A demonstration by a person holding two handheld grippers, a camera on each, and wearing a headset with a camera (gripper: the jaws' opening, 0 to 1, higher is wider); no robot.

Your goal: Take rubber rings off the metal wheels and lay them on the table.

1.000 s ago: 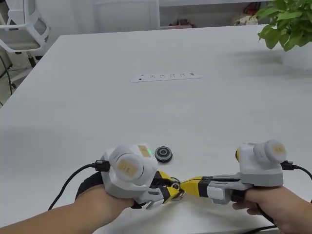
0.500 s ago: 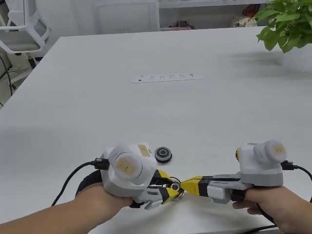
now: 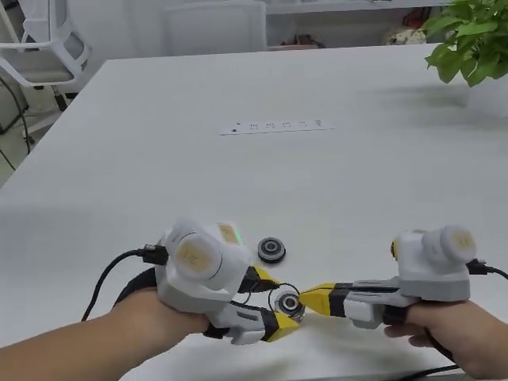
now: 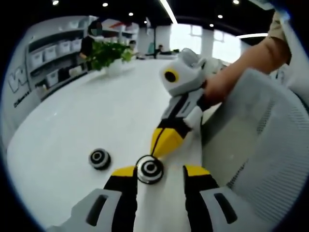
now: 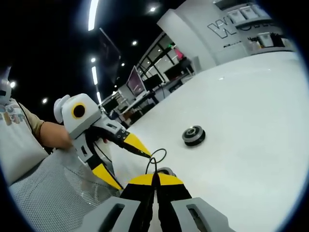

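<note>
where my left tongs (image 4: 161, 170) stand apart around a metal wheel (image 4: 149, 169) near the table's (image 3: 317, 182) front edge, my right tongs (image 5: 155, 176) are clamped on its rubber ring (image 5: 163, 151); a second wheel (image 3: 271, 249) lies just beside.

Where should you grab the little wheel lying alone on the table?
Probably pinch the wheel across its black outer rim, coming straight down from above. It lies flat on the table, round face up, with room around it for both jaws.

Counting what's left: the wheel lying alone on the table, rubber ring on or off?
On, apparently: that wheel is dark all round its rim.
</note>
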